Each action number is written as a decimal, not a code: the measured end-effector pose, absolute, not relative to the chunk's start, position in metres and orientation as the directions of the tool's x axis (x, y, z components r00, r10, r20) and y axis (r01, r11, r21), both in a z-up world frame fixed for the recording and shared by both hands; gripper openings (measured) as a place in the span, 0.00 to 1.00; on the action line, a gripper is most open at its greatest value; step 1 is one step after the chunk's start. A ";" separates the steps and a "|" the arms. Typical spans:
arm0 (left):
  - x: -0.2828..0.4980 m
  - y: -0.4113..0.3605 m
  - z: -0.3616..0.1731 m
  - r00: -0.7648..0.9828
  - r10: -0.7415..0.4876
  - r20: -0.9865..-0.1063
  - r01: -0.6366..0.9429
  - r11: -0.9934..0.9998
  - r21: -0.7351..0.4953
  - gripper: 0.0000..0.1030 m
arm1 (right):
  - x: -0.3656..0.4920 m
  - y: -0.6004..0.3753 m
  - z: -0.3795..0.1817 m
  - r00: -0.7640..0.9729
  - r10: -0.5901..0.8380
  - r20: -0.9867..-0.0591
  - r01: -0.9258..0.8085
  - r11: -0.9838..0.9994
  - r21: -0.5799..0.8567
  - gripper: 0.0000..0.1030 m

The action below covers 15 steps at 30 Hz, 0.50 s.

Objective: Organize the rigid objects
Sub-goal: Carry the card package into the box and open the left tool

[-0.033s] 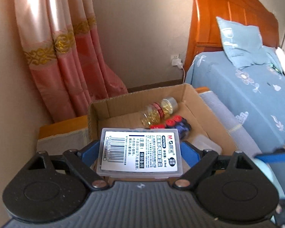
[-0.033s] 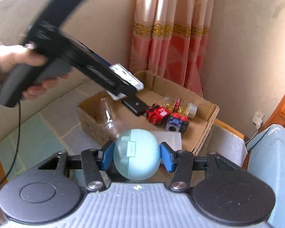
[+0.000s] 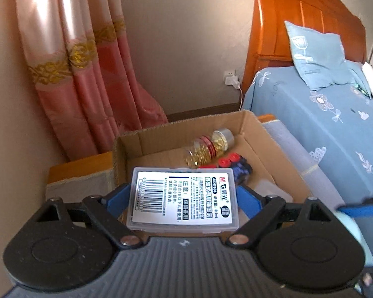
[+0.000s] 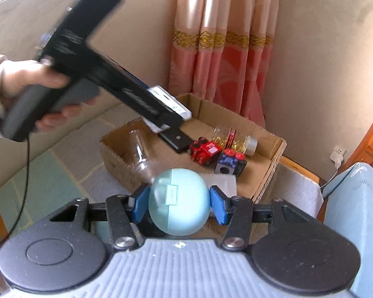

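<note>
My left gripper (image 3: 181, 197) is shut on a clear plastic case (image 3: 184, 206) with a white barcode label and holds it over the near end of an open cardboard box (image 3: 176, 129). In the right wrist view the same case (image 4: 170, 103) hangs above the box's (image 4: 268, 168) left part. My right gripper (image 4: 178, 204) is shut on a pale teal round case (image 4: 179, 198), in front of the box's near wall. Inside the box lie a bottle of gold beads (image 4: 233, 141), a red toy (image 4: 206, 151), a blue block with red knobs (image 4: 230, 162) and a black flat piece (image 4: 176, 140).
A person's hand (image 4: 24, 82) grips the left tool's handle, and a black cable hangs from it. A bed with a blue flowered sheet (image 3: 323, 129) stands right of the box. Pink curtains (image 3: 87, 87) hang behind it. A white charger (image 3: 231, 80) is plugged into the wall.
</note>
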<state>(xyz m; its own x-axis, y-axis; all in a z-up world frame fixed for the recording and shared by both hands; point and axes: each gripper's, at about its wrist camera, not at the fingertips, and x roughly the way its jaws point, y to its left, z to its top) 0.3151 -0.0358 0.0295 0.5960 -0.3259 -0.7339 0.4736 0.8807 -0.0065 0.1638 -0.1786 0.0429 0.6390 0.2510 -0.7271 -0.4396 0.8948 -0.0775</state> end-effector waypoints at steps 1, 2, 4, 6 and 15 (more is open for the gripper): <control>0.322 -0.039 0.027 0.593 -0.323 -0.738 0.469 0.883 -0.010 0.87 | 0.166 -0.179 0.044 0.642 0.251 -0.725 -0.438 0.895 -0.078 0.56; 0.330 -0.039 0.024 0.589 -0.320 -0.742 0.462 0.887 -0.015 0.87 | 0.169 -0.178 0.046 0.646 0.249 -0.722 -0.437 0.896 -0.082 0.56; 0.346 -0.042 0.016 0.581 -0.304 -0.755 0.445 0.895 -0.017 0.87 | 0.172 -0.178 0.048 0.653 0.243 -0.717 -0.430 0.899 -0.087 0.56; 0.361 -0.045 0.006 0.571 -0.286 -0.770 0.420 0.907 -0.025 0.87 | 0.177 -0.179 0.048 0.656 0.235 -0.717 -0.420 0.903 -0.088 0.56; 0.384 -0.043 -0.010 0.597 -0.258 -0.759 0.324 0.944 -0.066 0.92 | 0.202 -0.186 0.038 0.633 0.217 -0.743 -0.380 0.923 -0.054 0.56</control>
